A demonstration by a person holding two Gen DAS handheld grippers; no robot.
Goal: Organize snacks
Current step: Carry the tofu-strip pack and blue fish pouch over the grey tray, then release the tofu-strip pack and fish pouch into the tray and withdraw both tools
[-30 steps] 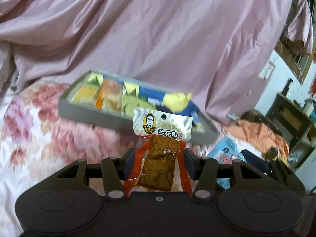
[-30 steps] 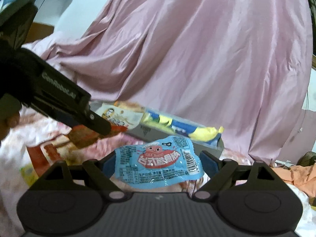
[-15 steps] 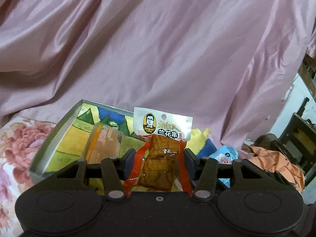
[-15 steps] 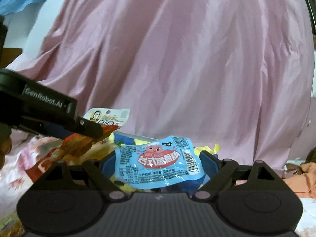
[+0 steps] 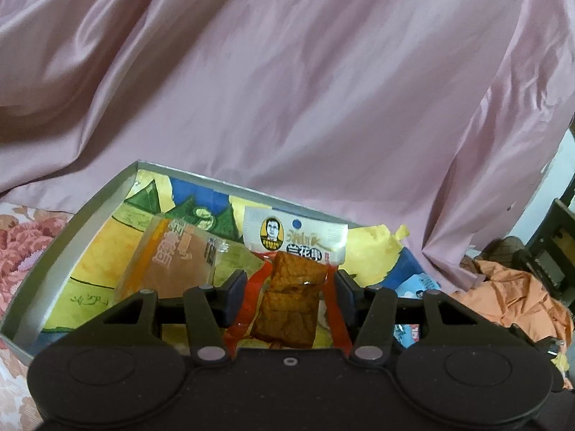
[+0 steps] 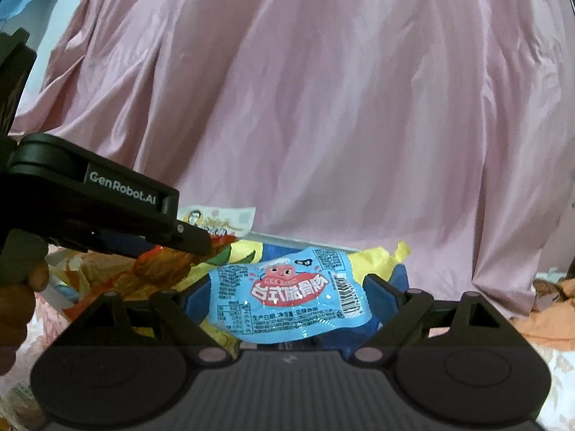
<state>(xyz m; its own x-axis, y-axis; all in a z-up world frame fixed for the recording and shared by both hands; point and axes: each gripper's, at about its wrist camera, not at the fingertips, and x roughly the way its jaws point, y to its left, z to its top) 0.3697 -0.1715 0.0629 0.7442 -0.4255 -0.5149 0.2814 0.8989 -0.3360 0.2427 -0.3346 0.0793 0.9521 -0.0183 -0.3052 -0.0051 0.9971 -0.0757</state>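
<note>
Both tongs now nearer one tray (image 5: 90, 212), left tongs (image 5: 289, 289) clamping one tofu packet (image 5: 287, 287), right tongs (image 6: 287, 300) clamping one blue packet (image 6: 287, 300)

Black left gripper (image 6: 201, 248) (white "GenRobot.AI" lettering), blue pads.

Right gripper (image 6: 287, 296) clamps a blue snack pkt (image 6: 287, 303) btwn its jaws, dead centre, red-and-white label facing up. At 9 o'clock, left gripper (image 6: 201, 242) reaches in w/ a brown snack pkt (image 6: 215, 221), white header showing. Box (image 6: 287, 242) w/ yellow-and-blue lining sits behind both. Pink cloth (image 6: 323, 107) fills 12 o'clock. A hand (image 6: 16, 309) at the left edge.
</note>
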